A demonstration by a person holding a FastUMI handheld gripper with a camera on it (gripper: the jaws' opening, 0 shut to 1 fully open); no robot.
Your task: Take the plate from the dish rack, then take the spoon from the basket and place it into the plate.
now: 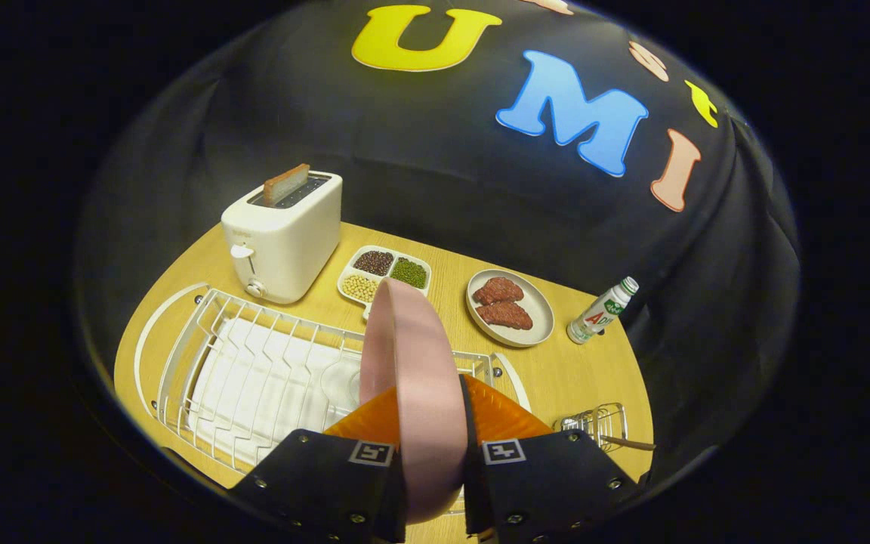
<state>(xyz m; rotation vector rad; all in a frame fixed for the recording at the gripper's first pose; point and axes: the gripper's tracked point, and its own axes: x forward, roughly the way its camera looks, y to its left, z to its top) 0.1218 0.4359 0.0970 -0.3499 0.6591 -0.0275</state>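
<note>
A pink plate (412,355) stands on edge between my two fingers, lifted above the white wire dish rack (254,370). My gripper (433,431) is shut on the plate, one finger pressing each face. To the right of the fingers, a small wire basket (600,425) sits near the table's front edge, with a spoon (624,441) lying in it, its handle poking out to the right.
A white toaster (284,238) with a slice in its slot stands behind the rack. Beyond the plate sit a divided tray of beans (384,273), a plate with two meat pieces (510,306) and a small bottle (601,311). Bare wooden table (586,370) lies between them and the basket.
</note>
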